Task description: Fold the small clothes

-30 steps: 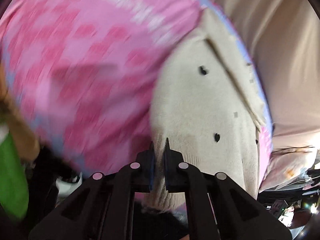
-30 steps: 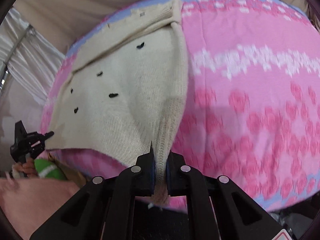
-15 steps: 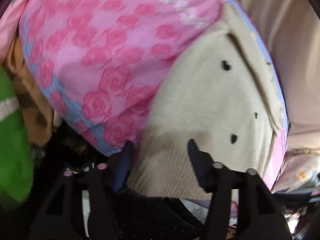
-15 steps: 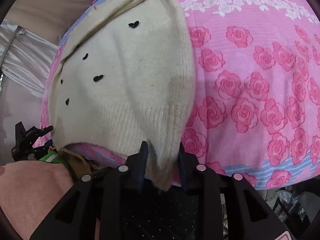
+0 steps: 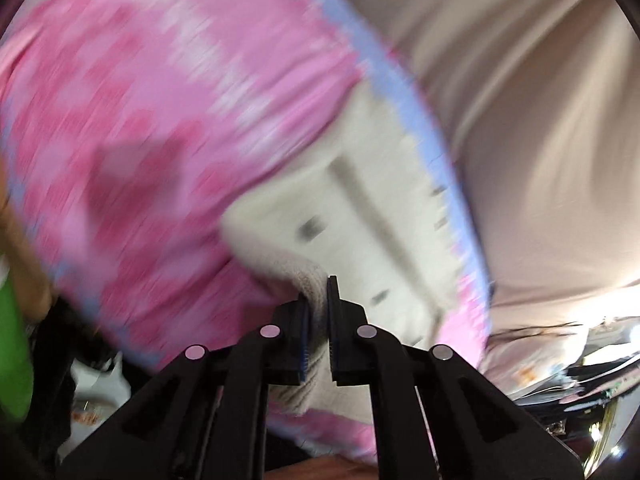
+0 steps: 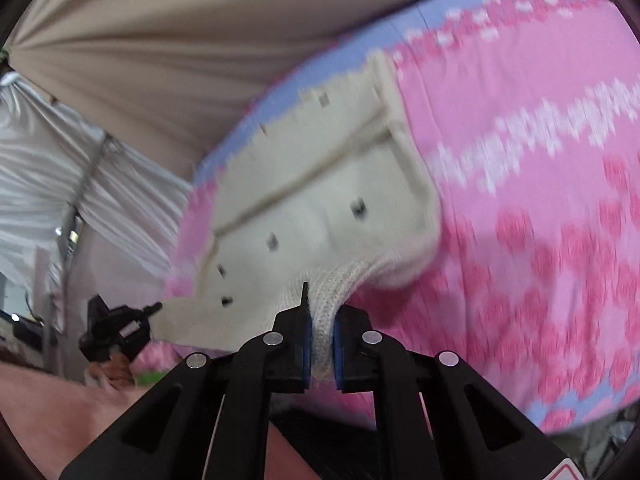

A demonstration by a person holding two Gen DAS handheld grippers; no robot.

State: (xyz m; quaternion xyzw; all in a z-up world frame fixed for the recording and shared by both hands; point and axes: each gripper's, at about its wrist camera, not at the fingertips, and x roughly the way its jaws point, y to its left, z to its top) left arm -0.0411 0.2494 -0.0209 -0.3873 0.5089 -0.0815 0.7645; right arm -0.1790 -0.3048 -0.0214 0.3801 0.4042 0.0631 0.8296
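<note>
both views motion-blurred, pattern detail smeared; pink rose-print sheet point(image 5: 168, 152) covers the work surface, blue border strip point(image 5: 404, 92) along its far edge, beige curtain point(image 5: 520, 120) close behind that edge; most free sheet lies on the left in the left view and on the right in the right view; cream knit sweater point(image 6: 320, 208) with small dark marks lies near the blue border, a sleeve folded across its far part, near hem lifted off the sheet; sweater's near edge cut off behind the gripper bodies in both views; left gripper point(image 5: 318, 312) clamped on the ribbed hem corner, fabric bunched between the jaws; right gripper point(image 6: 322, 336) clamped on the other hem corner; left gripper also visible in the right view at the sweater's left corner, blurred, hand under it hard to make out; clutter at the frame edges unreadable
</note>
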